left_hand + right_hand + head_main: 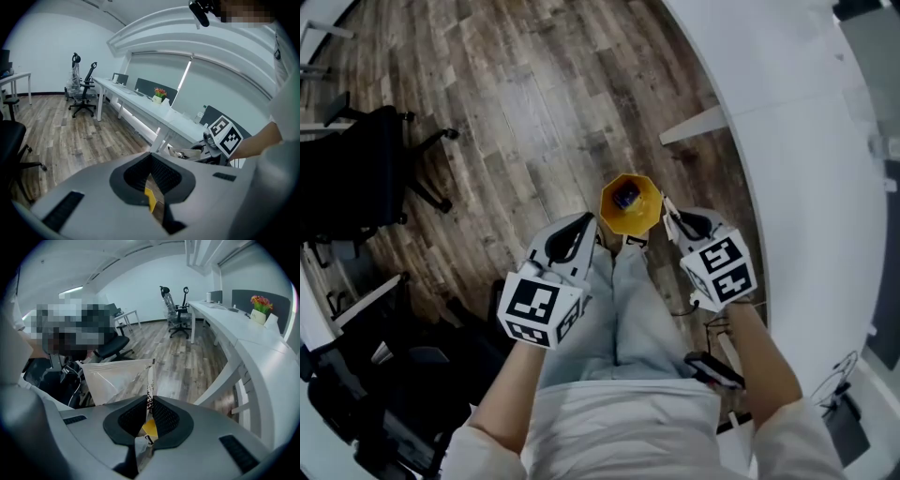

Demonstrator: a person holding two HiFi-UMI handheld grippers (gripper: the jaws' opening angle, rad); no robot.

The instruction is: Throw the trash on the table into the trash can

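Directly over the bin: wrapper pinched in the right gripper

Just one piece of trash shows: a clear, crinkled plastic wrapper (117, 378) with a dark printed strip along its sealed edge. The right gripper (149, 401) has its jaws closed on that edge, and the sheet fans out to the left of the right gripper view. The left gripper (150, 157) has its jaws together with nothing between them. In the head view both grippers flank a yellow-orange trash can (630, 202) at frame centre, standing on the wood floor (516, 103) with something small and blue inside. The white table (806, 141) curves along the right edge.
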